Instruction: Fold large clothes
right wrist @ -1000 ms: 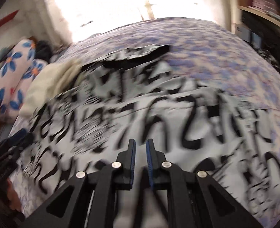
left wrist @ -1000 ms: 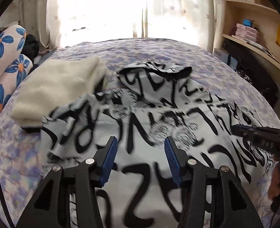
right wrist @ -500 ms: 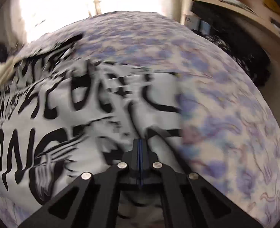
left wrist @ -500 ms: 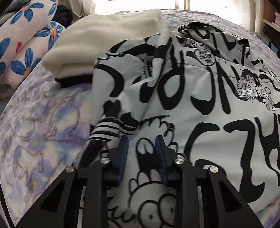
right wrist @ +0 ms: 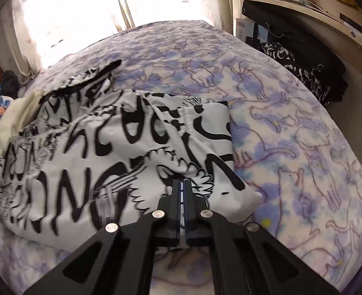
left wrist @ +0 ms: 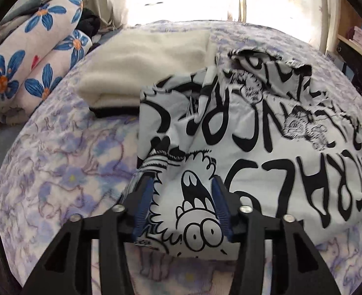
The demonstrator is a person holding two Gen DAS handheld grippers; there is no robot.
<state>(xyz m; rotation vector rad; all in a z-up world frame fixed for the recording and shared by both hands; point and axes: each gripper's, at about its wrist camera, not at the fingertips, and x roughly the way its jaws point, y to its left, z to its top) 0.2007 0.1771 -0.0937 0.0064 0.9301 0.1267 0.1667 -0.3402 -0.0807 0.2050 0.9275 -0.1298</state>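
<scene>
A large white garment with black graffiti lettering and cartoon prints (left wrist: 254, 142) lies spread on the bed; it also shows in the right wrist view (right wrist: 112, 152). My left gripper (left wrist: 182, 196) is open, its blue pads either side of the garment's near left edge, with cloth bunched between them. My right gripper (right wrist: 182, 186) is shut on the garment's near right edge and lifts it slightly off the bed.
The bed has a purple cat-print cover (left wrist: 65, 172), also in the right wrist view (right wrist: 291, 135). A folded cream blanket (left wrist: 144, 59) and a floral rolled quilt (left wrist: 31, 56) lie at the left. Wooden shelves (right wrist: 303, 7) and dark bags (right wrist: 303, 64) stand at the right.
Both grippers dropped to the garment's near edge. The right gripper closed on the cloth. The left gripper narrowed, then opened wider around bunched cloth.
</scene>
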